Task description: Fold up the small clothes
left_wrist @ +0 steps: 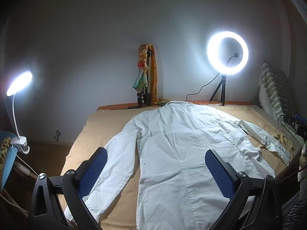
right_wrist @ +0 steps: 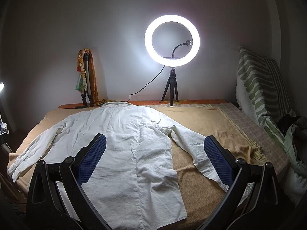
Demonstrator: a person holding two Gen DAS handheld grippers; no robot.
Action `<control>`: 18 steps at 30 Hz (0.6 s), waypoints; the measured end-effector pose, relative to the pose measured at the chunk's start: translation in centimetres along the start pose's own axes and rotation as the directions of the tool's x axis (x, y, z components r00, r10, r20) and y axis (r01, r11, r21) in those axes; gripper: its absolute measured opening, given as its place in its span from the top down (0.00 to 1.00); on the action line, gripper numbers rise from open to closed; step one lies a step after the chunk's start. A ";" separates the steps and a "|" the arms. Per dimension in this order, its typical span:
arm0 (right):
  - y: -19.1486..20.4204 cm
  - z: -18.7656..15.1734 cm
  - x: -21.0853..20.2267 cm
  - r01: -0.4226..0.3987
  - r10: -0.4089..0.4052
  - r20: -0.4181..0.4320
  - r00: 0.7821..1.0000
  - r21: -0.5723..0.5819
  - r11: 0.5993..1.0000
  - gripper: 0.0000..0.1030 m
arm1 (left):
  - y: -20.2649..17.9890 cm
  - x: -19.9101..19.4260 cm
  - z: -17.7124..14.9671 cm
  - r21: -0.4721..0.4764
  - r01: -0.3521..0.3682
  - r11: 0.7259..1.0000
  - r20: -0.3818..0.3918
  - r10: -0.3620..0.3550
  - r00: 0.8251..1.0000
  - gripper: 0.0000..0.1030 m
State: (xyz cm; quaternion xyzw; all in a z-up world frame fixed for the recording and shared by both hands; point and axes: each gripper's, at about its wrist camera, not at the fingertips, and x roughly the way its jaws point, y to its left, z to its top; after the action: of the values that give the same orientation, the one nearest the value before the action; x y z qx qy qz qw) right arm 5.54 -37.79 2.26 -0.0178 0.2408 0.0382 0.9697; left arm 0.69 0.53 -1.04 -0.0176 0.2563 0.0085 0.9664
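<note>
While I hold both claws above the near edge, the bed (left_wrist: 115, 122) fills most of what I see, covered by a tan blanket (right_wrist: 201, 118) with a checked cloth (right_wrist: 245, 126) along its right side. Spread flat on that blanket lies the white shirt (right_wrist: 124, 134), back up, collar toward the far wall, hem nearest me. Its left sleeve (left_wrist: 107, 164) runs down alongside the body toward the near left corner; its right sleeve (right_wrist: 193, 149) angles out across the blanket, its cuff near my right claw's right finger. A green-striped cushion (right_wrist: 255, 84) leans against the wall at the right. At the head of the bed a lit ring light (right_wrist: 172, 39) stands on a small tripod (right_wrist: 170, 90), and a folded tripod (right_wrist: 87, 80) draped with coloured cloth leans left of it. A clip lamp (left_wrist: 19, 83) glows at the far left.

My left claw (left_wrist: 156, 172) is spread wide over the shirt's lower body, gripping nothing. My right claw (right_wrist: 155, 159) is equally wide apart, empty, hovering over the shirt's right side.
</note>
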 end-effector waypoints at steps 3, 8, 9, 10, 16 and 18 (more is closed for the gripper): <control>0.0 0.0 0.0 -0.001 0.001 -0.001 1.000 0.001 1.000 0.00 | -0.1 0.1 -0.2 0.001 0.001 1.000 -0.001 -0.001 1.000 0.00; 0.0 0.0 0.0 0.000 0.000 -0.001 1.000 0.000 1.000 0.00 | -0.3 0.0 -0.5 0.002 0.001 1.000 -0.001 -0.001 1.000 0.00; 0.0 0.0 0.0 0.001 -0.001 -0.001 1.000 0.000 1.000 0.00 | -0.3 0.0 -0.6 0.002 0.002 1.000 -0.001 -0.002 1.000 0.00; 0.0 0.0 0.0 0.000 0.000 -0.002 1.000 0.000 1.000 0.00 | -0.4 0.0 -0.7 0.002 0.002 1.000 -0.001 -0.002 1.000 0.00; 0.0 0.0 0.0 -0.001 0.001 -0.002 1.000 -0.002 1.000 0.00 | 0.0 0.1 0.0 -0.003 -0.001 1.000 -0.002 0.001 1.000 0.00; 0.0 0.0 0.0 0.000 0.000 -0.002 1.000 -0.002 1.000 0.00 | 0.0 0.1 0.0 -0.004 -0.003 1.000 -0.003 0.003 1.000 0.00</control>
State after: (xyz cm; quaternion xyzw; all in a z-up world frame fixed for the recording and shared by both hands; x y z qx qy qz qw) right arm 5.56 -37.77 2.22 -0.0189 0.2418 0.0385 0.9694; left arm 0.76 0.57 -1.14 -0.0193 0.2576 0.0107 0.9660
